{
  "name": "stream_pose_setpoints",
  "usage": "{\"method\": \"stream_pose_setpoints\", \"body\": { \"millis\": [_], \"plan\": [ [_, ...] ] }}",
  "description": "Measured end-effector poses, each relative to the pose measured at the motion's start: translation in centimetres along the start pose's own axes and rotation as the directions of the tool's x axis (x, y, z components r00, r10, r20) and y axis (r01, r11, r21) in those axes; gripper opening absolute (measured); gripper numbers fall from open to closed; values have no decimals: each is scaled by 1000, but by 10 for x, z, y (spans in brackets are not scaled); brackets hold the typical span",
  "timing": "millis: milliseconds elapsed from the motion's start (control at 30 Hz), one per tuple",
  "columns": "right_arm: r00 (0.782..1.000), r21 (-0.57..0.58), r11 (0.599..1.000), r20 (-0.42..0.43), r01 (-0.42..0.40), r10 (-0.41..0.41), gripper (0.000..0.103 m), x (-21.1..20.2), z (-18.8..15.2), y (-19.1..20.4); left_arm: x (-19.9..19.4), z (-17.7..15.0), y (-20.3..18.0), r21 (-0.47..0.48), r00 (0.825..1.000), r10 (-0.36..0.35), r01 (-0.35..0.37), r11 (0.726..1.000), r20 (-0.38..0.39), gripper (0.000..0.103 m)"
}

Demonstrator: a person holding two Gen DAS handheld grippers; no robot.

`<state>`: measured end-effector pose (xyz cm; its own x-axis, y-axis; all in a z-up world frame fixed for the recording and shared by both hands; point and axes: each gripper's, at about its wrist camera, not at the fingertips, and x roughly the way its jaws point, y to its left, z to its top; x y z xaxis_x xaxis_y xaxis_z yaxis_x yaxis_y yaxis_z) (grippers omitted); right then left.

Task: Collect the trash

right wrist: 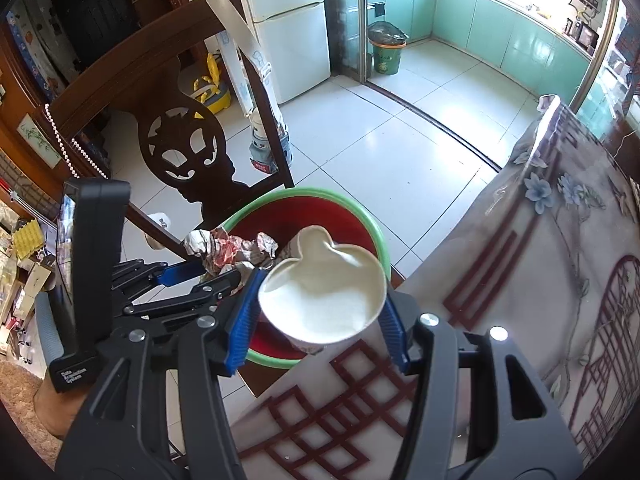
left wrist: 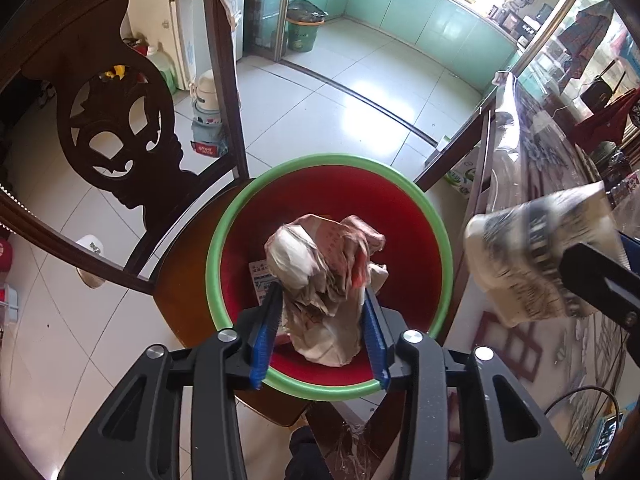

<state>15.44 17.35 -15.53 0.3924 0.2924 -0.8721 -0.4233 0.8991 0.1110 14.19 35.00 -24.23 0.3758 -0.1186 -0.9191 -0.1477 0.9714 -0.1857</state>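
A red bin with a green rim (left wrist: 440,236) stands on a wooden chair seat, beside the table. My left gripper (left wrist: 322,300) is shut on a crumpled paper wrapper (left wrist: 324,268) and holds it over the bin's mouth. My right gripper (right wrist: 320,312) is shut on a dented white paper cup (right wrist: 324,296), held at the table edge just above the bin's rim (right wrist: 380,236). The cup (left wrist: 536,256) shows blurred at the right of the left wrist view. The wrapper (right wrist: 232,250) and left gripper (right wrist: 208,272) show in the right wrist view.
A dark carved chair back (left wrist: 120,128) rises behind the bin. The table with a floral cloth under clear plastic (right wrist: 540,280) is at the right. White tiled floor (left wrist: 340,100) leads to a kitchen with another lined bin (left wrist: 304,26) and a fridge (right wrist: 288,28).
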Motion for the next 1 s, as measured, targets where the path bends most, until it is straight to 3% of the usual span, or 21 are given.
{"method": "stream_pose_setpoints", "body": {
  "millis": [67,167,433,700,833,900,933,1000],
  "plan": [
    [1000,-1,1000,17,0,1,60,-5,-2,0,-3,0,1,-12,1000,-3,3,1000,11,58],
    [1000,6,1000,29,6,-6,65,-11,-6,-4,-9,-1,2,-31,999,-21,22,999,39,74],
    [999,65,998,49,14,-18,74,-33,-25,-26,-16,-9,-12,-34,998,-4,6,999,56,77],
    [992,138,990,114,38,-54,90,-78,-58,-64,-49,-27,-72,30,990,-52,49,998,131,84],
    [977,170,984,192,58,-91,96,-121,-83,-95,-85,-39,-124,90,967,-84,64,994,242,84],
    [962,181,981,251,63,-108,98,-145,-97,-108,-103,-45,-146,104,948,-117,89,991,297,89],
    [939,193,979,319,71,-131,98,-168,-109,-118,-110,-49,-155,112,939,-127,95,989,320,95],
    [900,207,974,400,93,-171,98,-194,-125,-129,-132,-60,-178,119,904,-134,93,988,405,95]
  ]
}}
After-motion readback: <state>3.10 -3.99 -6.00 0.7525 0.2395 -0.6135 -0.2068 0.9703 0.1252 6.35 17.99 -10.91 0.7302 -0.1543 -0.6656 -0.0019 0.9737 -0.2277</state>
